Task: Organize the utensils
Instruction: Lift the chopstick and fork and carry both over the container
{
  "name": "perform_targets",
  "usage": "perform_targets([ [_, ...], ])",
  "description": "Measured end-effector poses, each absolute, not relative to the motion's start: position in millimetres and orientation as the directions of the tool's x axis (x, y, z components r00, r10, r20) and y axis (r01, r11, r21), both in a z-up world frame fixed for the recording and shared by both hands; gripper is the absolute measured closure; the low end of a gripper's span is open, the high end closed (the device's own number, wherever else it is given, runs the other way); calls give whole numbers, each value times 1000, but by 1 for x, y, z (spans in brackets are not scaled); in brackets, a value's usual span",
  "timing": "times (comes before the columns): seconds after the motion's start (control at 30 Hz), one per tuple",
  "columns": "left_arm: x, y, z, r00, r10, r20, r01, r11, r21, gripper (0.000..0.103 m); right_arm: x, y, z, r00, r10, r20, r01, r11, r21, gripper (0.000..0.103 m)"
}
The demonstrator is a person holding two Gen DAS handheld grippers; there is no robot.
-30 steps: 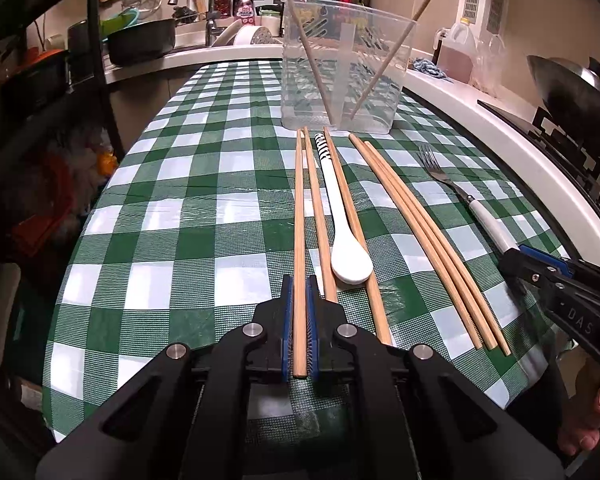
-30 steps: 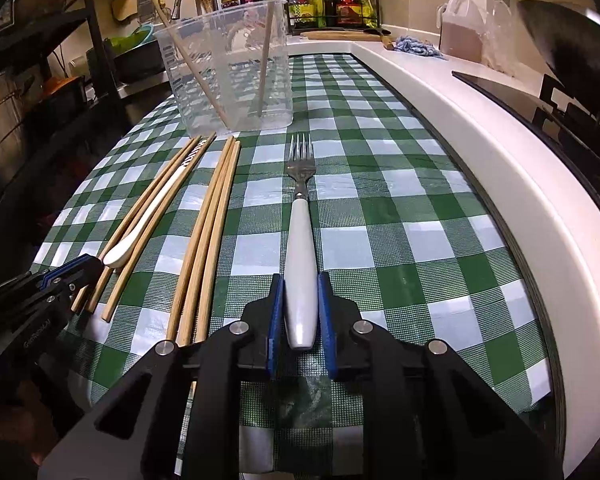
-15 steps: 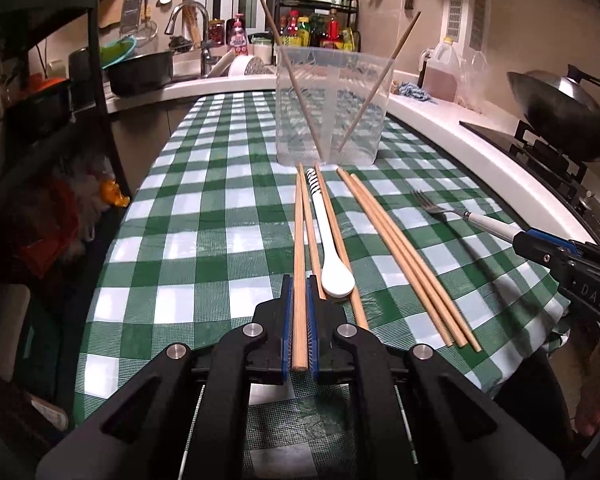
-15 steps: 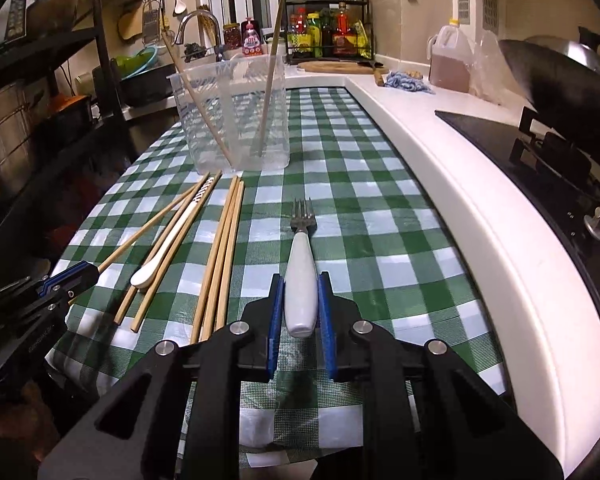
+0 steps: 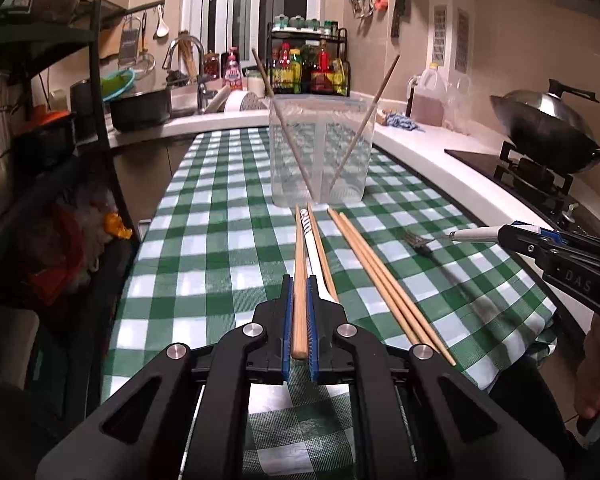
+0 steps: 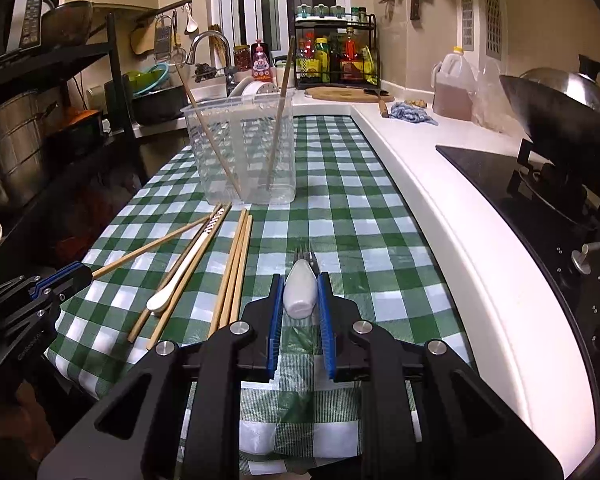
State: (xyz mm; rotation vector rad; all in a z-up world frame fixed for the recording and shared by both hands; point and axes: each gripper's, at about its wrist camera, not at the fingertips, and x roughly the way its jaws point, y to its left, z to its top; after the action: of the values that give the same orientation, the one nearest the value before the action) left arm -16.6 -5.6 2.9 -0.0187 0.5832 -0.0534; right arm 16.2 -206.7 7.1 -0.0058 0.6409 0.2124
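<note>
Gripping a chopstick (image 5: pixel 299 280), the left gripper (image 5: pixel 299 312) seemingly lifts it while the right gripper (image 6: pixel 301 300) clamps the fork (image 6: pixel 299 292)

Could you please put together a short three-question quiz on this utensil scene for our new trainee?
1. True or false: the left tool is shut on a chopstick.
2. What does the right tool hold? A) white spoon B) white-handled fork C) nothing
3. How many chopsticks stand inside the clear container?

Key:
1. True; the stick sits clamped between the blue pads.
2. B; the fork is gripped by its handle and, in the left wrist view, raised off the checkered cloth. The white spoon lies on the cloth.
3. Two, leaning in opposite directions.
</note>
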Motion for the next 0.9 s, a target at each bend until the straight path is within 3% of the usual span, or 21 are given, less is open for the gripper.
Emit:
perform_targets([
  [0.63, -13, 2, 68, 930, -20, -367, 26, 1000, 11, 97, 27, -208, 47, 818, 255, -515, -245, 965, 87, 86],
  [0.9, 13, 14, 104, 926, -57, -373, 46, 998, -40, 97, 41, -209, 69, 823, 283, -493, -262, 958, 114, 87],
])
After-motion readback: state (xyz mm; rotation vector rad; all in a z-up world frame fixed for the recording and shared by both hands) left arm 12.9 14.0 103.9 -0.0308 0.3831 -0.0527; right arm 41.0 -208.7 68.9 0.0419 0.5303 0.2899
